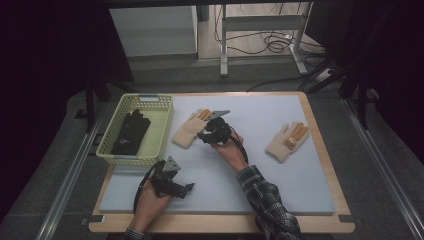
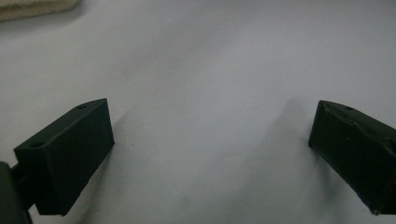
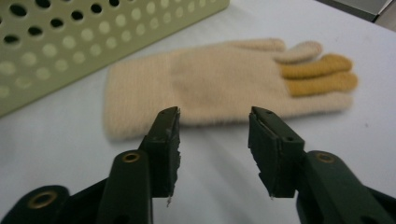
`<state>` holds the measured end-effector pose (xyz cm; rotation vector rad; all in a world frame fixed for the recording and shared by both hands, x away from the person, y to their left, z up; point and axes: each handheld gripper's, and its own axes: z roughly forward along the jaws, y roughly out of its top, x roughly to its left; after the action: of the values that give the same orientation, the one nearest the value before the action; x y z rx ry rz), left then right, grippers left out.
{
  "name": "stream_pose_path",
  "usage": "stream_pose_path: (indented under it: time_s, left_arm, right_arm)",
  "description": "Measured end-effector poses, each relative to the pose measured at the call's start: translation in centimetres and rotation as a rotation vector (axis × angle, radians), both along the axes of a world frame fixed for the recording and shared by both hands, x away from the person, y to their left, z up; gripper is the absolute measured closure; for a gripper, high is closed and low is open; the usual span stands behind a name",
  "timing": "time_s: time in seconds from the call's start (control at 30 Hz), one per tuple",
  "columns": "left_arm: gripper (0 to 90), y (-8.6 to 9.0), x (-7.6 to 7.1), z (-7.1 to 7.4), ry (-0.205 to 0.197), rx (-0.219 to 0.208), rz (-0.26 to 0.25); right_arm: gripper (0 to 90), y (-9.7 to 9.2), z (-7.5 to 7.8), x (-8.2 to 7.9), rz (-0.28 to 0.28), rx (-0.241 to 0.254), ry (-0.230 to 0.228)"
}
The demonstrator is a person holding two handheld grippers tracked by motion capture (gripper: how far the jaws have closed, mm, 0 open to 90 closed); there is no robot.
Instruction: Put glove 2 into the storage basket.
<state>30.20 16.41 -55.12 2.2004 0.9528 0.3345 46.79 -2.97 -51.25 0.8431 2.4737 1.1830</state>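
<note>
Spanning a wooden table (image 1: 320, 150) in a dim room with cables on the floor behind, a pale blue-grey mat (image 1: 280, 185) carries the work. At far left a pale green perforated basket (image 1: 161, 131) sits on the mat's corner, a black glove (image 1: 130, 132) lying inside it. Near the front edge, the left gripper (image 1: 186, 188) rests low over bare mat, its jaws spread wide with nothing between them. Just right of the basket lies a cream glove (image 1: 187, 131), its long axis running diagonally, cuff toward the person and fingers, two of them mustard, pointing up and to the right. The right gripper (image 1: 206, 136) hovers at that glove's edge, jaws parted and empty, possibly just short of the cuff; contact is hard to judge. Farther right a matching cream glove (image 1: 286, 141) lies well apart, angled the same way. Open mat stretches between the gloves and along the front.
</note>
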Motion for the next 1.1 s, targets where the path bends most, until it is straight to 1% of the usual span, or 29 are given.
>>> stream_pose_path:
  time_s: [0.07,0.1,0.13,0.2,0.27,0.3,0.37,0.4,0.47,0.53,0.6,0.63,0.73,0.93,0.97,1.1]
  left_arm:
    - [0.0,0.0,0.0,0.0,0.000,0.000,0.000]
    - [0.0,0.0,0.0,0.0,0.000,0.000,0.000]
    - [0.0,0.0,0.0,0.0,0.000,0.000,0.000]
    - [0.0,0.0,0.0,0.0,-0.001,0.000,0.000]
    - [0.0,0.0,0.0,0.0,0.000,0.000,0.000]
    - [0.0,0.0,0.0,0.0,0.000,-0.001,0.000]
    - [0.0,0.0,0.0,0.0,0.000,-0.001,0.000]
    - [0.0,0.0,0.0,0.0,0.000,-0.001,0.000]
    - [0.0,0.0,0.0,0.0,0.000,-0.001,0.000]
    - [0.0,0.0,0.0,0.0,0.000,-0.001,0.000]
    - [0.0,0.0,0.0,0.0,0.000,0.000,0.000]
    - [0.0,0.0,0.0,0.0,0.000,0.000,0.000]
    - [0.0,0.0,0.0,0.0,0.000,0.000,-0.001]
    - [0.0,0.0,0.0,0.0,0.000,0.000,-0.001]
    - [0.0,0.0,0.0,0.0,0.000,0.000,0.000]
    - [0.0,0.0,0.0,0.0,0.000,0.000,0.000]
  right_arm:
    - [48.3,0.6,-0.1,0.6,-0.003,0.007,0.003]
    - [46.7,1.0,-0.2,0.9,-0.006,0.002,0.004]
    - [44.4,1.3,-0.3,1.2,-0.011,-0.001,-0.004]
    - [40.3,1.9,-0.6,1.7,-0.024,-0.011,-0.002]
    - [36.7,2.6,-1.1,2.4,-0.045,-0.032,0.001]
    - [35.5,3.0,-1.4,2.7,-0.050,-0.050,-0.008]
    - [35.3,3.5,-2.0,3.1,-0.053,-0.079,0.005]
    - [37.8,3.8,-2.3,3.3,-0.052,-0.095,0.023]
    - [54.0,3.9,-2.4,3.3,-0.058,-0.085,0.029]
    - [65.0,4.2,-2.3,2.9,-0.068,-0.093,0.025]
    - [77.9,4.3,-2.2,2.6,-0.068,-0.112,0.014]
    - [81.5,4.4,-2.2,2.4,-0.062,-0.122,0.006]
    - [84.3,4.1,-1.9,2.1,-0.046,-0.132,-0.007]
    - [84.5,2.3,-0.1,1.3,0.015,-0.106,-0.026]
    - [84.5,1.9,0.4,1.0,0.029,-0.094,-0.023]
    - [84.4,0.3,1.8,-0.5,0.076,-0.076,-0.035]
